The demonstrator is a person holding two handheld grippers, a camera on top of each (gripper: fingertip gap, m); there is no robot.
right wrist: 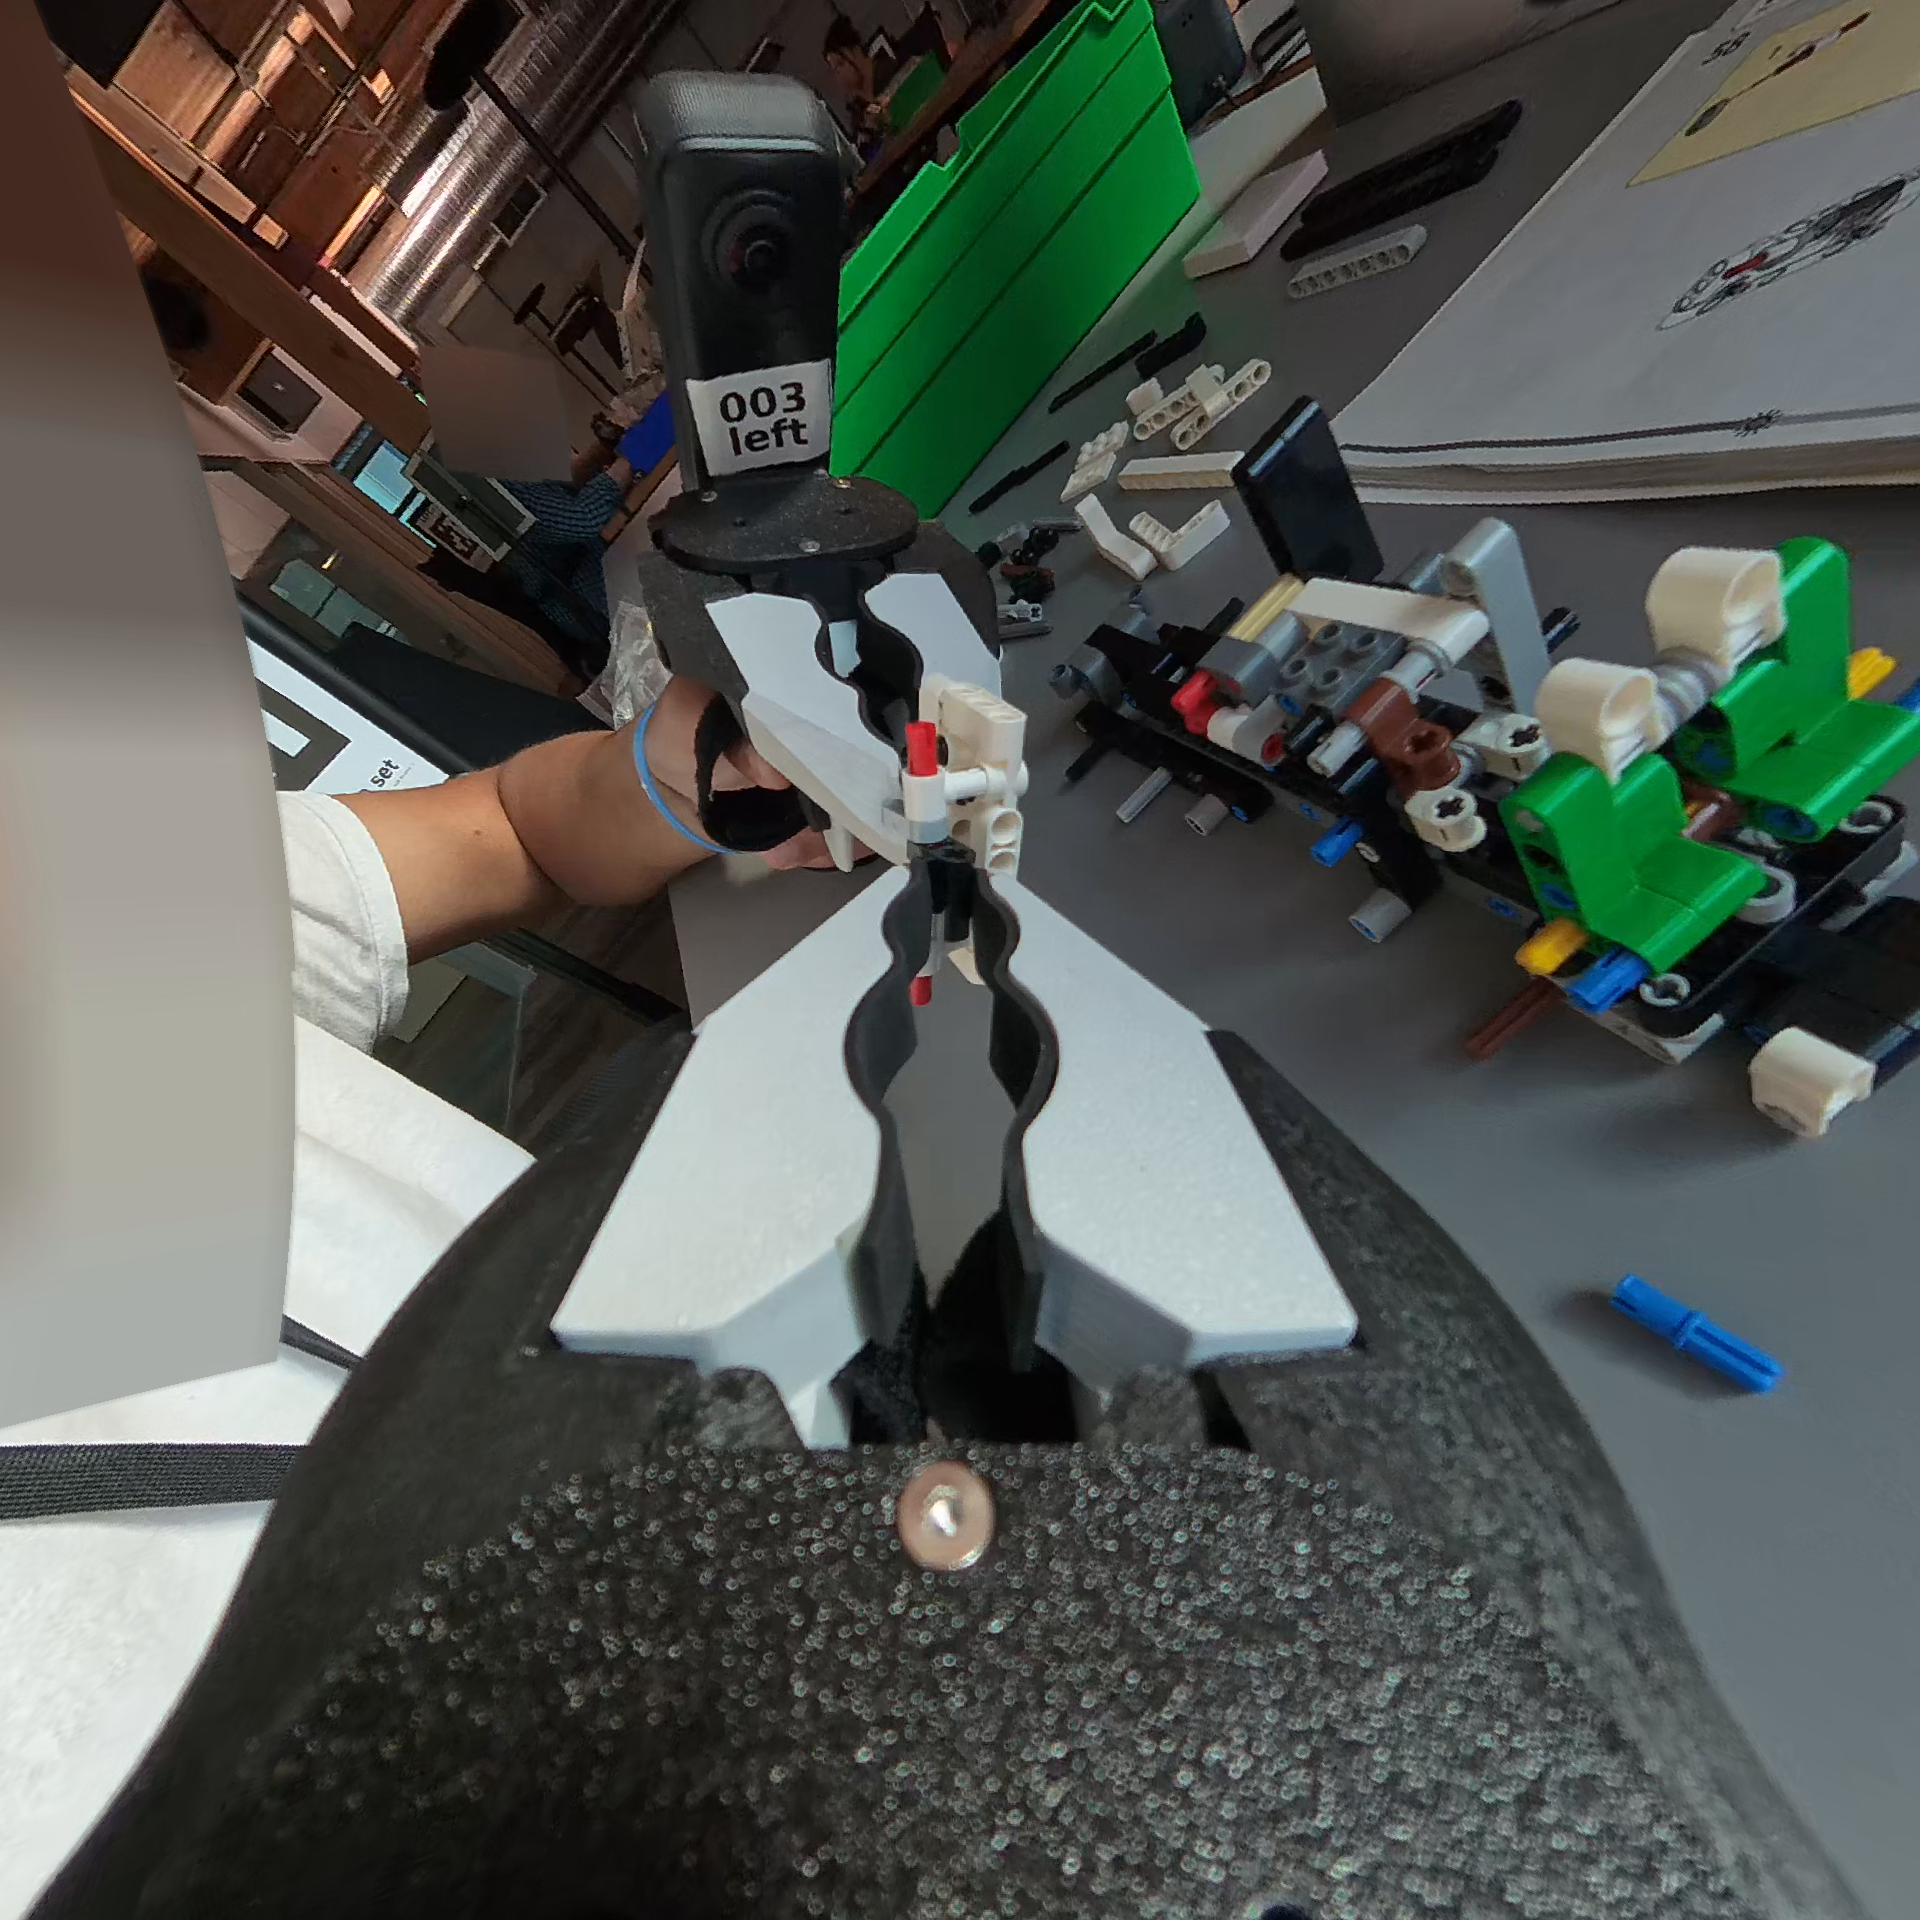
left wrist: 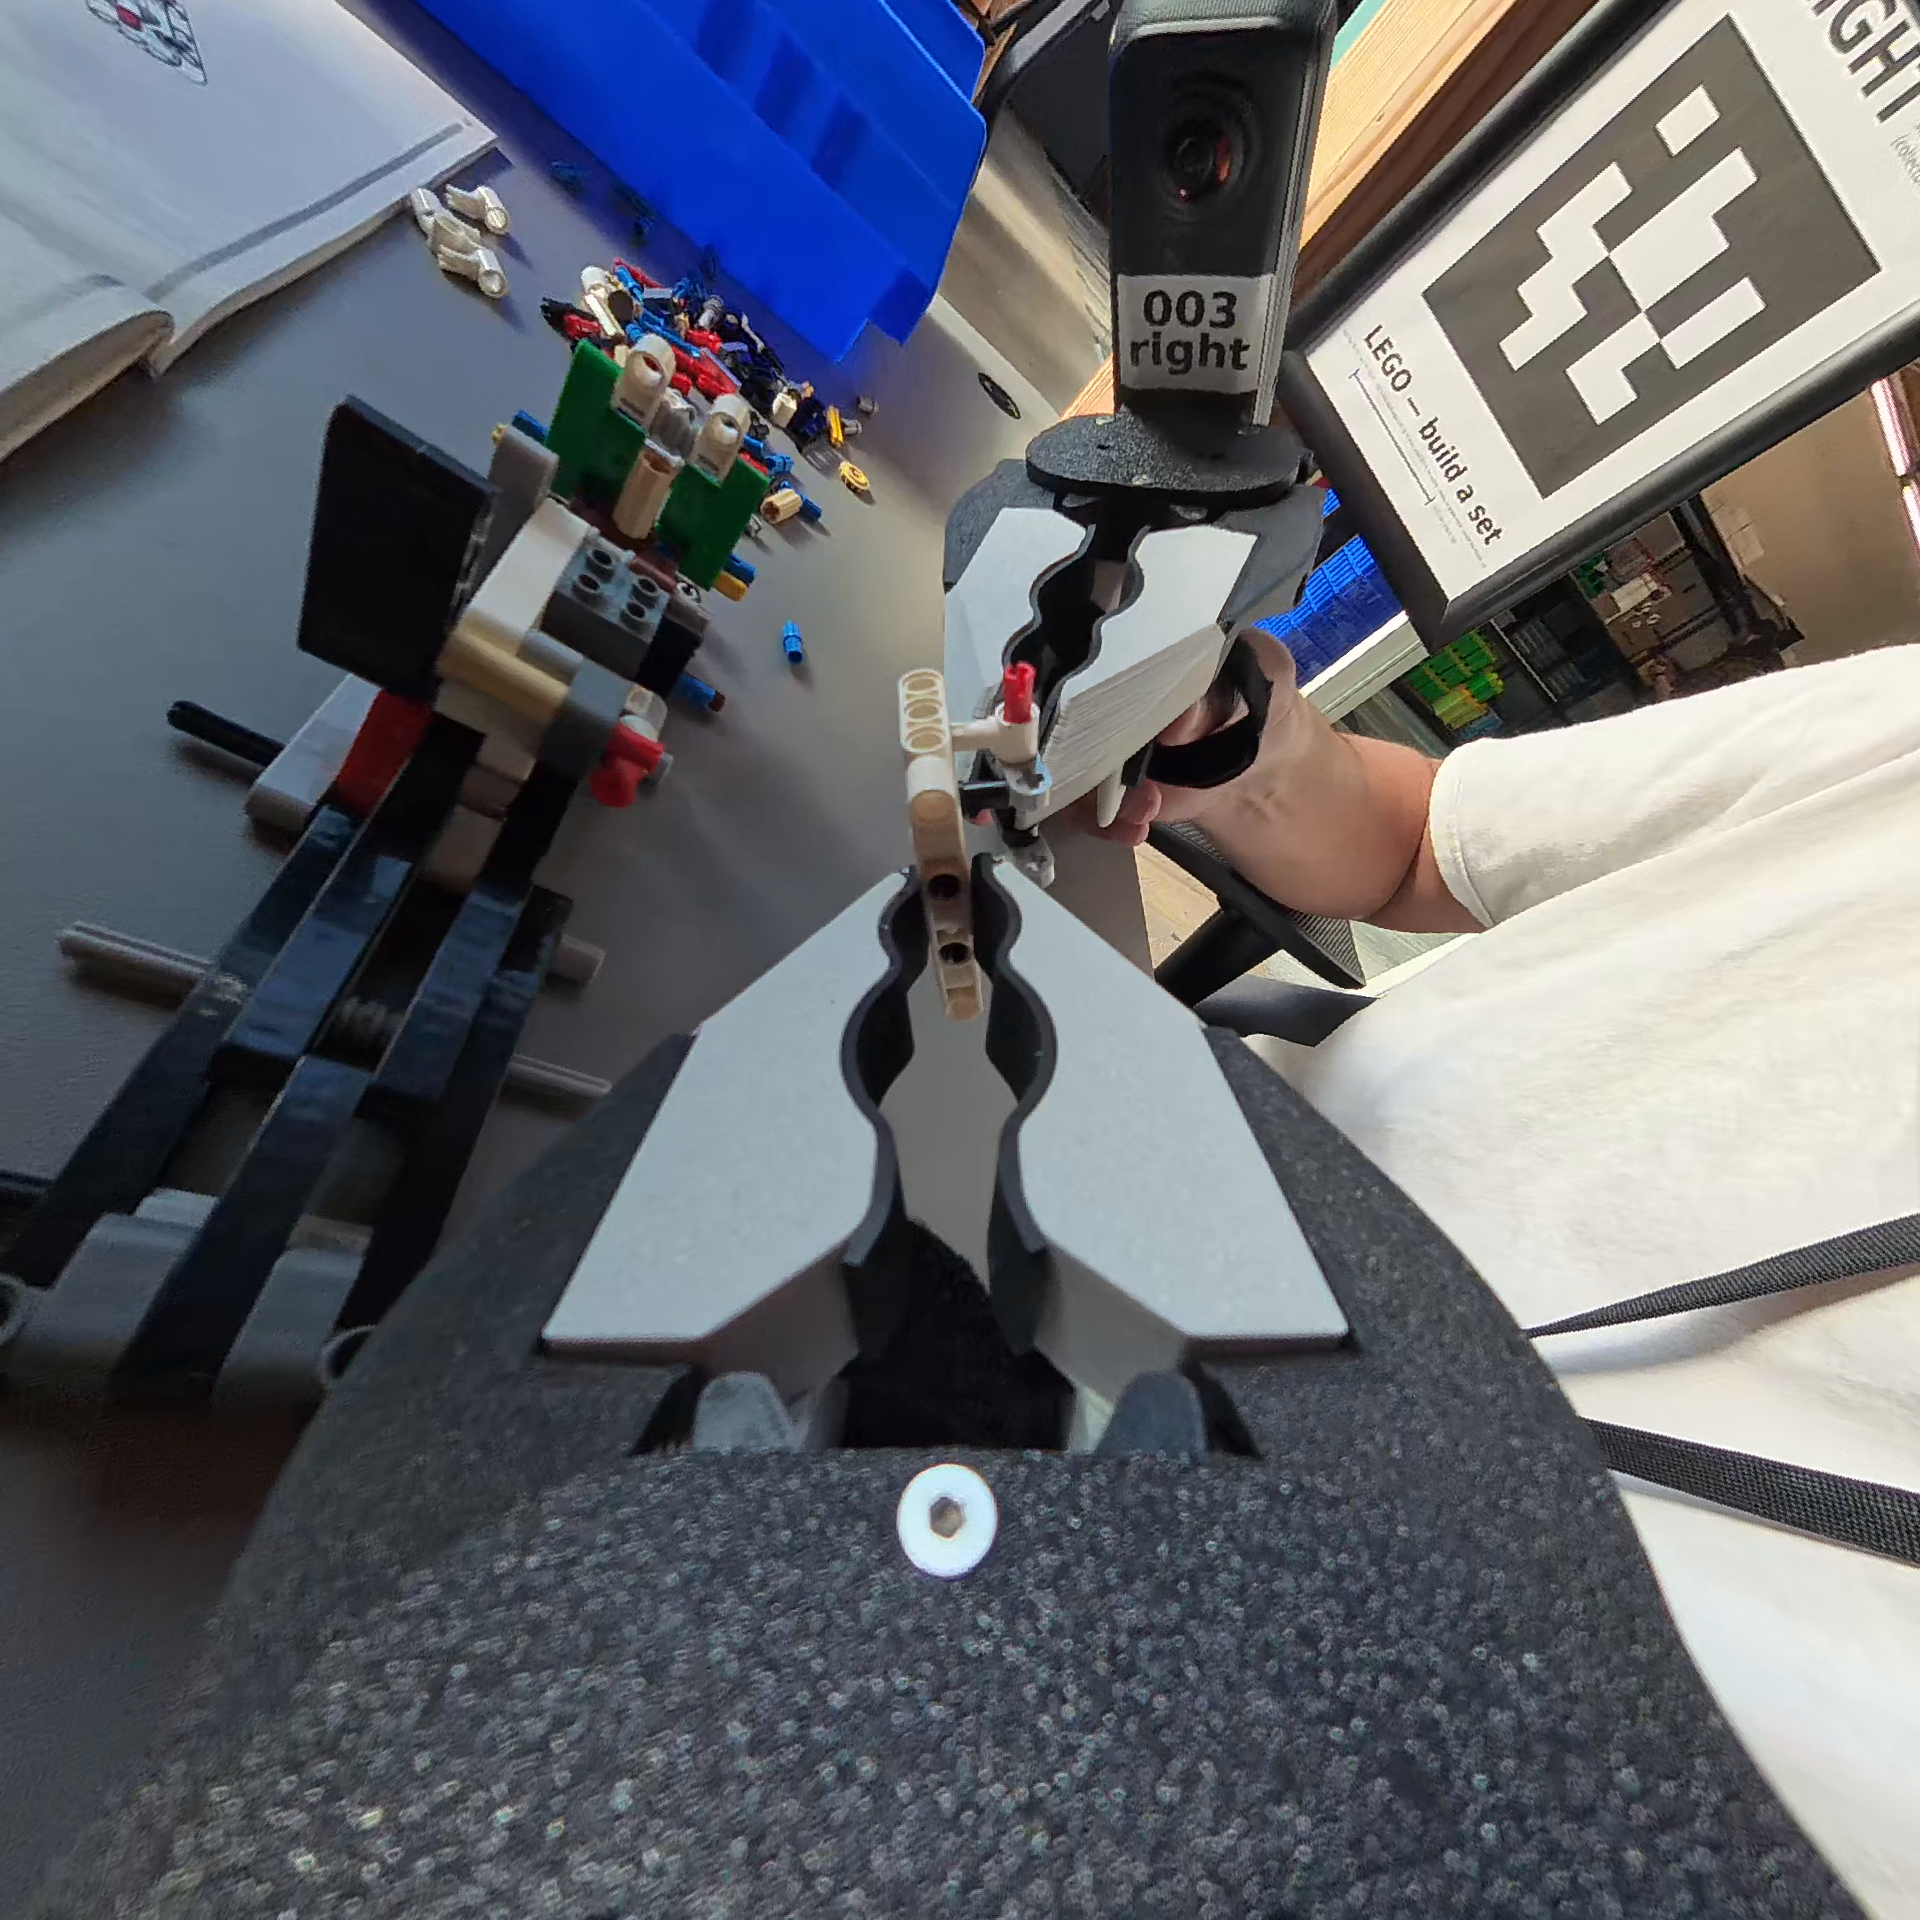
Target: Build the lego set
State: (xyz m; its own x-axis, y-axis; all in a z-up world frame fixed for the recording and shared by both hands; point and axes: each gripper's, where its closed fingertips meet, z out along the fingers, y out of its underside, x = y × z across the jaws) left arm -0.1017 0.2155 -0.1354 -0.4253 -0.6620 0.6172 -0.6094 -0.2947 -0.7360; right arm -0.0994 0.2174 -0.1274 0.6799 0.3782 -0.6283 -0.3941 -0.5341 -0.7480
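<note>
My left gripper (left wrist: 948,914) is shut on the lower end of a cream holed beam (left wrist: 935,821) and holds it upright above the table. My right gripper (right wrist: 945,904) is shut on a small connector piece (right wrist: 940,935) made of black, grey and white parts with a red axle (right wrist: 917,748) through it. The connector piece meets the beam (right wrist: 982,748) side-on, so both grippers hold one small joined assembly between them. The right gripper (left wrist: 1023,800) shows across from me in the left wrist view, and the left gripper (right wrist: 925,821) shows in the right wrist view.
A partly built model with a black frame and green seats (right wrist: 1621,831) lies on the grey table (right wrist: 1299,1039), also in the left wrist view (left wrist: 644,457). Loose small pieces (left wrist: 707,332), a blue bin (left wrist: 779,156), a green bin (right wrist: 1018,260), an open booklet (left wrist: 156,208), a blue pin (right wrist: 1694,1340) and a framed marker sign (left wrist: 1610,312) are around. Only a small space, under 4 cm, lies between the two pairs of fingers. Both grippers' tips are roughly 12 centimeters from the blue pin (right wrist: 1694,1340).
</note>
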